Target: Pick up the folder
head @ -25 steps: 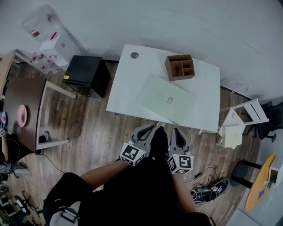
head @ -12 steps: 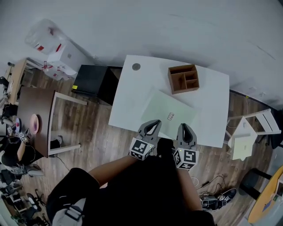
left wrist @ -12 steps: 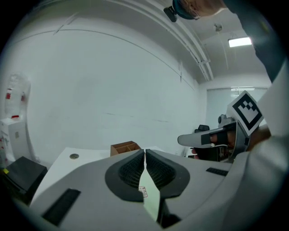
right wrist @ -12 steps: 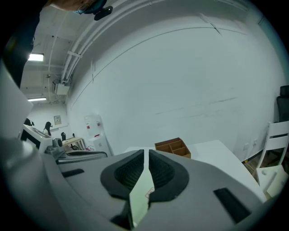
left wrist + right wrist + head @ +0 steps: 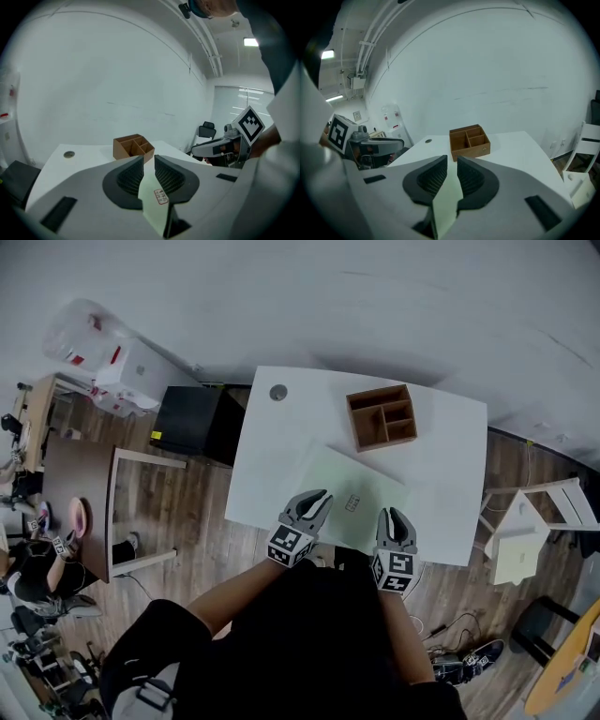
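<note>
A pale green folder with a small label lies flat on the white table, in front of a brown wooden organizer. My left gripper hovers over the folder's near left edge. Its jaws are starting to open, with only a narrow slit and nothing between them. My right gripper is over the near right edge, shut and empty. In the left gripper view the folder shows below the left gripper, with the organizer beyond. The right gripper view shows the right gripper, the folder and the organizer.
A round grommet sits at the table's far left corner. A black cabinet stands left of the table and a dark side table farther left. White chairs stand to the right. Cables and shoes lie on the wooden floor.
Both grippers have moved forward and down, from short of the table's near edge to over the folder's near edge.
</note>
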Demonstrator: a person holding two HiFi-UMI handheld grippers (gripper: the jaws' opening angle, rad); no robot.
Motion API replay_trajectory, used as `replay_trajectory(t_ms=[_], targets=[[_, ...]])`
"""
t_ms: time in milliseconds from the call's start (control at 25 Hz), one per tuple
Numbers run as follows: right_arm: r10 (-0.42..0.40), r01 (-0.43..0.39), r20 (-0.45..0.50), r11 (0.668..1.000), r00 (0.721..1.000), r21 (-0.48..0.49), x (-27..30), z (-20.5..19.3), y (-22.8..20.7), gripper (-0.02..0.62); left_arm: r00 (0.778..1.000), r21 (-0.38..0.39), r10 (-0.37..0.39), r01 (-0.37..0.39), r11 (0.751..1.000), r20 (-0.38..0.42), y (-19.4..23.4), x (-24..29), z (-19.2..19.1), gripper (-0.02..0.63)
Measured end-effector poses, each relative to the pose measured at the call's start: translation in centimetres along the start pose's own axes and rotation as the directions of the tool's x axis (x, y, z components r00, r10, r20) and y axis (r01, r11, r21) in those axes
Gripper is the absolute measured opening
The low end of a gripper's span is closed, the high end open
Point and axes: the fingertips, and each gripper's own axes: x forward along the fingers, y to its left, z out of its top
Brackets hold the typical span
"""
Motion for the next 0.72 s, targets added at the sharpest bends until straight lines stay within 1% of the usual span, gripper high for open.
replay_trajectory(t_ms=[40,80,120,200,240,320,400,520,640,720], targets=[[-0.001,0.0,-0.023,1.0,1.0,-0.004,0.4,-0.6,-0.3,0.069,1.0,-0.006,-0.002,0.002,1.0,-0.024,0.4,0.5,-0.7,0.074],[0.0,0.0,-0.048,1.0,0.999,0.001,0.7,-1.3,-0.6,0.132,0.999,-0.011,-0.002,0.001,1.0,-0.051,0.8,0.9,-1.5,0.099],[-0.002,0.003,-0.072,1.0,0.997,0.013,1.0,-2.1,-0.9,0.174,0.997,-0.019,0.001,-0.002,1.0,-0.08,1.3,1.3,-2.4,0.127],[-0.017,0.023,-0.113,0.999,0.993,0.045,1.5,-3.6,-1.8,0.2,0.99,-0.046,0.001,-0.008,0.999,-0.142,2.2,2.2,-4.3,0.181],[-0.027,0.036,-0.133,0.997,0.991,0.07,1.7,-4.4,-2.3,0.212,0.985,-0.062,-0.001,-0.009,0.998,-0.172,2.6,2.6,-5.2,0.225],[-0.04,0.066,-0.175,0.987,0.984,0.147,2.0,-6.1,-3.4,0.248,0.974,-0.097,-0.001,-0.022,0.995,-0.227,3.4,3.2,-7.2,0.276],[-0.05,0.099,-0.218,0.97,0.975,0.221,2.3,-7.8,-4.4,0.277,0.961,-0.123,0.014,-0.05,0.991,-0.277,4.7,3.6,-8.9,0.324],[-0.063,0.137,-0.251,0.947,0.966,0.291,2.9,-9.8,-5.8,0.302,0.947,-0.126,0.038,-0.082,0.989,-0.319,6.4,4.2,-10.5,0.339],[-0.061,0.158,-0.255,0.911,0.965,0.381,3.3,-11.3,-6.7,0.318,0.939,-0.153,0.028,-0.085,0.985,-0.343,7.2,4.6,-11.4,0.339],[-0.046,0.159,-0.266,0.892,0.963,0.424,3.5,-12.0,-6.8,0.321,0.927,-0.172,0.014,-0.084,0.981,-0.374,7.5,4.7,-12.3,0.341]])
